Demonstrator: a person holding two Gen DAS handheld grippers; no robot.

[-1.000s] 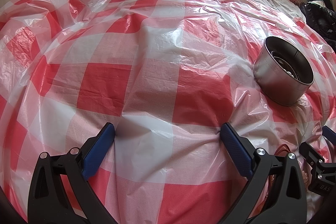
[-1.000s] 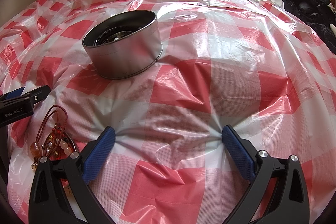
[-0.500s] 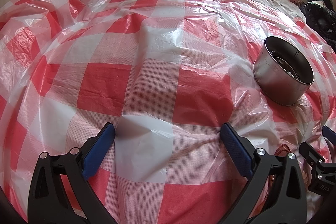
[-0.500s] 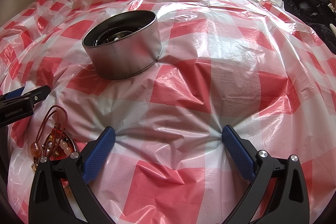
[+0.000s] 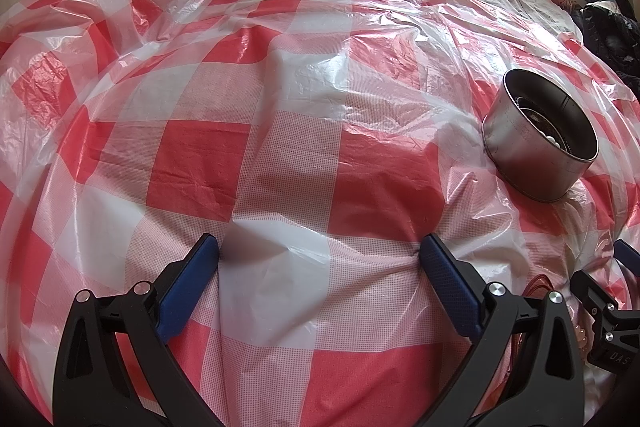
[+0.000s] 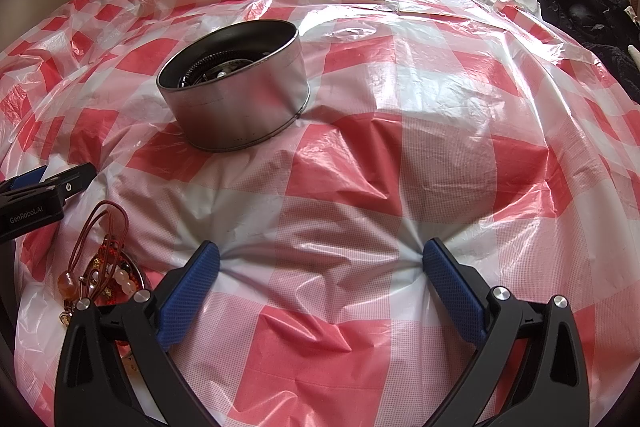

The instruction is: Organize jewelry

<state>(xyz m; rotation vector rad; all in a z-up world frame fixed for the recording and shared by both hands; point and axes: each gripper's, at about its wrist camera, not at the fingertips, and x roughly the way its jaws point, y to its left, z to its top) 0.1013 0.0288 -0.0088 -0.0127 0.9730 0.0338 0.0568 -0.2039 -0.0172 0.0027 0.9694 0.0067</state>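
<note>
Both grippers spread wide, tips pressed into the checked sheet.

The right gripper is seen empty; the jewelry, a corded beaded tangle, lies just beside its left finger, partly hidden behind it. The tin stands further ahead to the left, some pieces inside. From the left gripper, also empty, the tin is seen ahead to the right.

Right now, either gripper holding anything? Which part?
Nothing held. Left gripper and right gripper are both open, pressing the plastic sheet; nothing between fingers.
</note>
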